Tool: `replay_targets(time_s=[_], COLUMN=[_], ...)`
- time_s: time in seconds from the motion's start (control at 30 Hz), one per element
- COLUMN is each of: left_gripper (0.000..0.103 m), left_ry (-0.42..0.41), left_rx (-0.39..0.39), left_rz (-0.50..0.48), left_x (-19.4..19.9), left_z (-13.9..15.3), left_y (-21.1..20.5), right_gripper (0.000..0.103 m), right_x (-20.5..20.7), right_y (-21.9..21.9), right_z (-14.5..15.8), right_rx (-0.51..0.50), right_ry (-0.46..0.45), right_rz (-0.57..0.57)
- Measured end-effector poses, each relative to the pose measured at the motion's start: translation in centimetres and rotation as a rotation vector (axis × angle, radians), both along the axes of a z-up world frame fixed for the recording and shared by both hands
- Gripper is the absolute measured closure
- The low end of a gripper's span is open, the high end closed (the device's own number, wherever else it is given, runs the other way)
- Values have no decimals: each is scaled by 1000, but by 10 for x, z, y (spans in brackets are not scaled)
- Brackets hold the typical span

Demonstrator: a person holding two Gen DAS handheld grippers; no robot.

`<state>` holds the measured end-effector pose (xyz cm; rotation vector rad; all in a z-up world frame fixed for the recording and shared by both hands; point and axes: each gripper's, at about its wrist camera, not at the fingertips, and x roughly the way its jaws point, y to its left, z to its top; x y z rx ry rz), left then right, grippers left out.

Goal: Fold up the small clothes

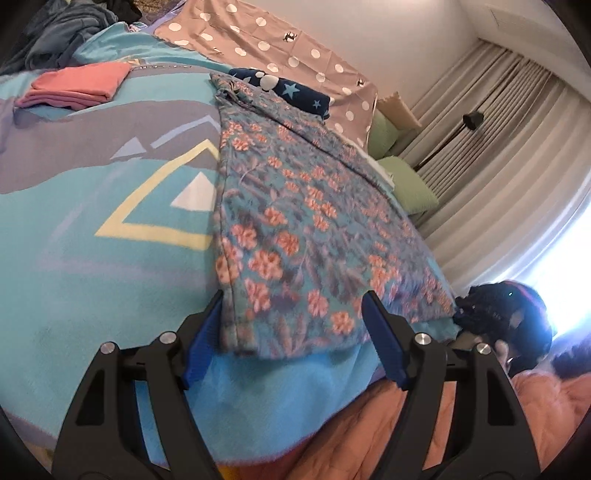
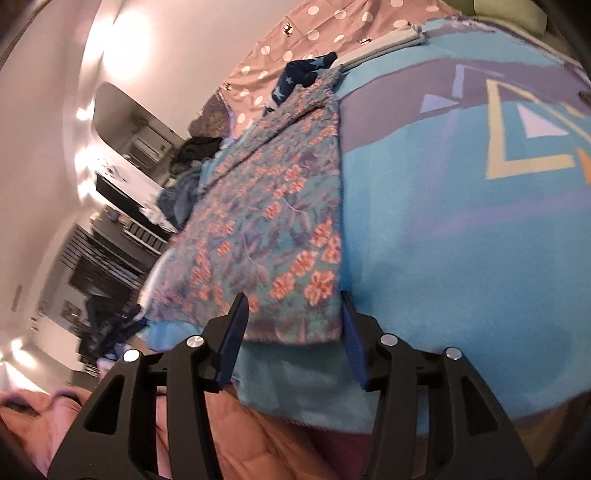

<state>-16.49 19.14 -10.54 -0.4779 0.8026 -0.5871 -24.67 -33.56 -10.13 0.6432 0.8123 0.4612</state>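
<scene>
A teal garment with pink flowers (image 1: pixel 295 206) lies spread flat and lengthwise on the blue blanket (image 1: pixel 92 295). My left gripper (image 1: pixel 293 299) is open at the garment's near edge, with the near left corner lying between its blue pads (image 1: pixel 201 343), which do not press on it. In the right wrist view the same garment (image 2: pixel 277 221) runs away from me. My right gripper (image 2: pixel 293 295) is open over the near right corner, and its fingers (image 2: pixel 232 332) straddle the hem without gripping it.
A navy star-print cloth (image 1: pixel 295 92) lies at the garment's far end. Folded pink clothes (image 1: pixel 74 85) and a heap of dark blue clothes (image 1: pixel 62 29) sit far left. A polka-dot sheet (image 1: pixel 258 40), green pillows (image 1: pixel 406 184) and curtains (image 1: pixel 498 147) lie beyond. A peach quilt (image 1: pixel 369 443) hangs below the blanket's edge.
</scene>
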Motion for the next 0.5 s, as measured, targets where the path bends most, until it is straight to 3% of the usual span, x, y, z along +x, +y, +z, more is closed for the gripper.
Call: replay_targets(time_s=[0.03,0.07,0.1,0.13,0.17,0.23,0.33,0.4,0.5], left_gripper=[44,71,91,98,98,98,98,98,98], left_ry=[3,20,49,86,115,47,-113,-188,-227], left_rx=[-3,-10,-29,-52,-97,-184,-250,-222,-189], left_rz=[3,12,20,35,68,98,122,131,143], left_x=[3,9,14,18,21,15,1,-4,-4], left_z=[-1,-2,-5,-8,-9,9,59,84,97], left_y=[-1,-3,-2,0,3,10,19,18,16], right_gripper=[52,52,54,72,98,98,98,98,98], right_x=[1,6,9,11,14,12,-1,-4,0], right_y=[-2,-2,-3,-3,-4,-13,-31,-38,-34], right_z=[-1,-2,-1,-1,0,7,37,63,86], right_rx=[17,43,56,63,63,124,246,269,192], right_ry=[0,5,8,9,15,4,-120,-194,-242], right_rz=[3,2,-1,-10,-24,-60,-104,-113,-110])
